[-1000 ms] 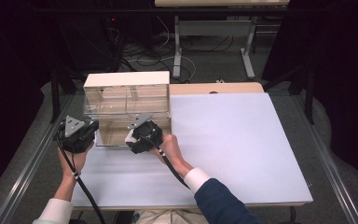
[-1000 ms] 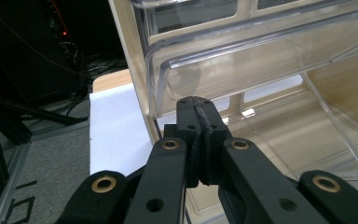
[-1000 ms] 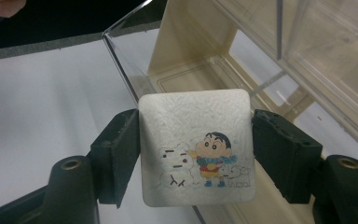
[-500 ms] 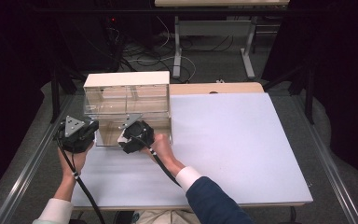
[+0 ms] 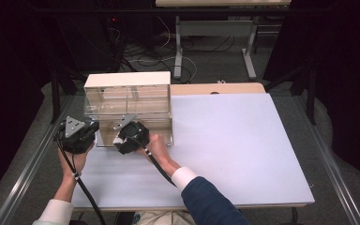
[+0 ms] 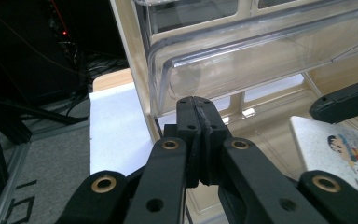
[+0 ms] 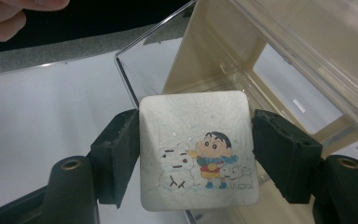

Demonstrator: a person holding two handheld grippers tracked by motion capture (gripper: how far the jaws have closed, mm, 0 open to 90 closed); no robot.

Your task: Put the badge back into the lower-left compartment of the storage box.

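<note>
Right claw (image 7: 196,158) is pinching a square cartoon-printed card (image 7: 196,154) by its two side edges, holding it at the mouth of the open bottom drawer (image 7: 223,88) of the clear drawer unit (image 5: 129,101). The unit sits at the far left of the counter (image 5: 243,154). Left claw (image 6: 196,135) is pressed together at the drawer's clear front lip (image 6: 168,79); whether it actually nips that lip, I cannot tell. So, by my reading, the drawer is already out and the card is up but not yet dropped in; what's left looks like releasing it inside and sliding the drawer home. The drawer floor that shows looks bare. The upper drawers are shut, contents unclear.
</note>
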